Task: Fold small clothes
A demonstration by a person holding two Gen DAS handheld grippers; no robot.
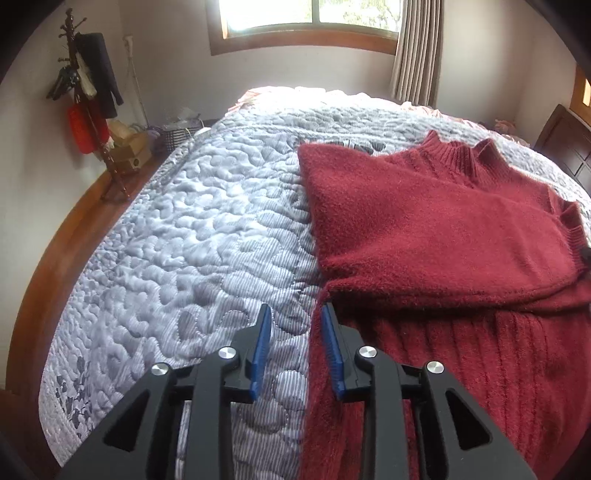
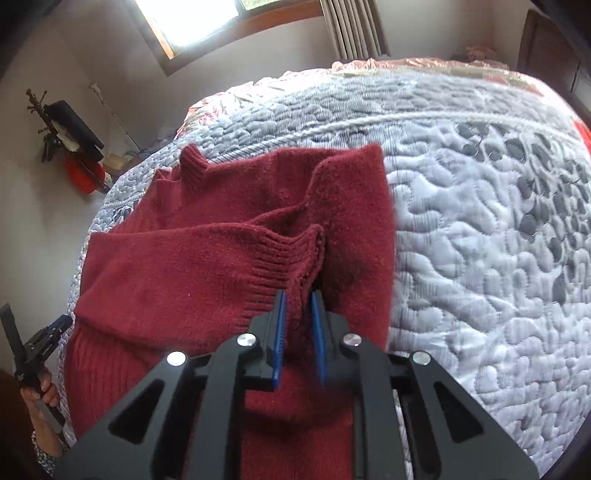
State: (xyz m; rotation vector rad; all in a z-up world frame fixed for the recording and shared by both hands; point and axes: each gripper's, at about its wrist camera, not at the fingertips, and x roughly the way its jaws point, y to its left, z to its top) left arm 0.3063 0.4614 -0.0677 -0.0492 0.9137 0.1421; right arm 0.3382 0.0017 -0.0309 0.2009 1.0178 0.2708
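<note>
A dark red knit sweater (image 1: 424,236) lies on the quilted grey bedspread (image 1: 192,236), its ribbed collar (image 1: 461,155) towards the far side and one sleeve folded across the chest. My left gripper (image 1: 295,314) is open, low over the sweater's left edge, with the hem line running between its blue pads (image 1: 263,343). In the right wrist view my right gripper (image 2: 298,297) is shut on the ribbed sleeve cuff (image 2: 291,258), holding it over the sweater (image 2: 177,280) body. A fold of sleeve bunches up just beyond the fingertips.
A wooden coat stand (image 1: 88,110) with dark and red items stands by the left wall, with boxes (image 1: 133,147) on the floor beside it. A window (image 1: 306,18) and curtain (image 1: 417,51) are behind the bed. A hand (image 2: 44,391) holds the other gripper at the left edge.
</note>
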